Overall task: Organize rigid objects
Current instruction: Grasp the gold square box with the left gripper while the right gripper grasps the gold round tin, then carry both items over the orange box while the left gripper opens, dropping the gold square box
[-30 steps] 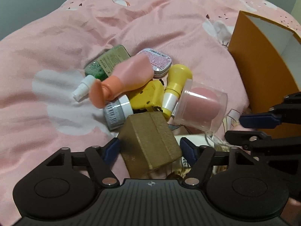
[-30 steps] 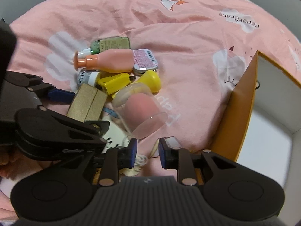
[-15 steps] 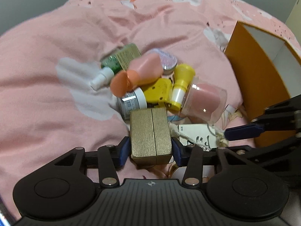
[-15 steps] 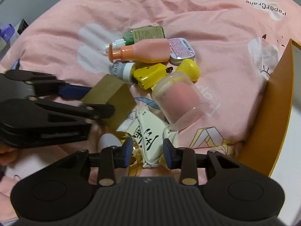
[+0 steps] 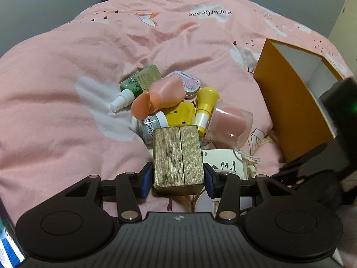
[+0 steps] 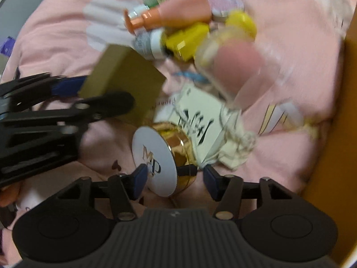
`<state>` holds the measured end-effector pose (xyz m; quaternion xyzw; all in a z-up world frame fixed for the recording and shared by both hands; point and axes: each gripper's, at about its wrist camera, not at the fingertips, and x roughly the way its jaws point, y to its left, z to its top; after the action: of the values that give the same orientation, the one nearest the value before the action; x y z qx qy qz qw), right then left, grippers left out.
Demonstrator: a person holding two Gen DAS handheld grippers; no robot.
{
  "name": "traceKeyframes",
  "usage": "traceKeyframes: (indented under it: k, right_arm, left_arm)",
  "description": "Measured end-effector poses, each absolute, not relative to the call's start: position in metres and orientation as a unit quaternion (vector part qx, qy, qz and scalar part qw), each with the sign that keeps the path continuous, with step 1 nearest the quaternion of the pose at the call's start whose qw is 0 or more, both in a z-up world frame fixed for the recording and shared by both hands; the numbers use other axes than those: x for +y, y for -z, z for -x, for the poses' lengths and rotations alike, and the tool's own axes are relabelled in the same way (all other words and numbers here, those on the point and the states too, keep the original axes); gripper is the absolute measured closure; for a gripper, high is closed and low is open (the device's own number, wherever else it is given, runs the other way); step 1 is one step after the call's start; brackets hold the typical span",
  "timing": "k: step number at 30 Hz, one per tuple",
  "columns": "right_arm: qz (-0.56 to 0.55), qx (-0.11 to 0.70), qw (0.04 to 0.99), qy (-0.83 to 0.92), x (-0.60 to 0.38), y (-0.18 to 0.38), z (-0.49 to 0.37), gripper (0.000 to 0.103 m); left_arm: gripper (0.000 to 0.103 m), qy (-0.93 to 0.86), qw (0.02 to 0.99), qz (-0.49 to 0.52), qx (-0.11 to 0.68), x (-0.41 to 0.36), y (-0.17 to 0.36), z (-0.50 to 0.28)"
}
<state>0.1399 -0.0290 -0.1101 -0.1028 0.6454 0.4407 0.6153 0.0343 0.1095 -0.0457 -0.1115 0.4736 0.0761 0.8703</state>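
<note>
My left gripper [image 5: 177, 179] holds a gold ribbed box [image 5: 178, 156] just above the pink duvet; its jaws are still closing and both blue pads press the box's sides. The right wrist view shows the same box [image 6: 125, 76] at the upper left. My right gripper [image 6: 175, 177] is low over a gold jar with a white lid [image 6: 156, 156] that lies on its side. Its jaws are opening; the jar sits between them with a gap at the right pad. That view is blurred.
A pile lies beyond the box: peach bottle [image 5: 167, 91], green spray bottle [image 5: 138, 82], pink tin [image 5: 189, 82], yellow bottle [image 5: 206, 105], grey jar [image 5: 151, 125], clear cup with a pink sponge [image 5: 227, 122], white printed pouch [image 5: 225, 163]. An open orange box [image 5: 290, 111] stands right.
The left jaws closed onto the gold box, squared it up and raised it. The right gripper dropped and tilted down over the gold jar, and its jaws went from shut to open.
</note>
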Motion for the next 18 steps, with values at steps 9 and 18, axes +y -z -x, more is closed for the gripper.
traceKeyframes:
  k: [9,18]
  right_arm:
    - [0.118,0.602,0.645,-0.456,-0.027,0.09,-0.117,0.067]
    - [0.081,0.591,0.655,-0.464,-0.017,0.09,-0.125,0.071]
  left_arm:
    - [0.051,-0.084,0.875,0.113,0.463,0.111,0.043,-0.029]
    - [0.051,-0.094,0.875,0.122,0.459,0.114,0.045,-0.026]
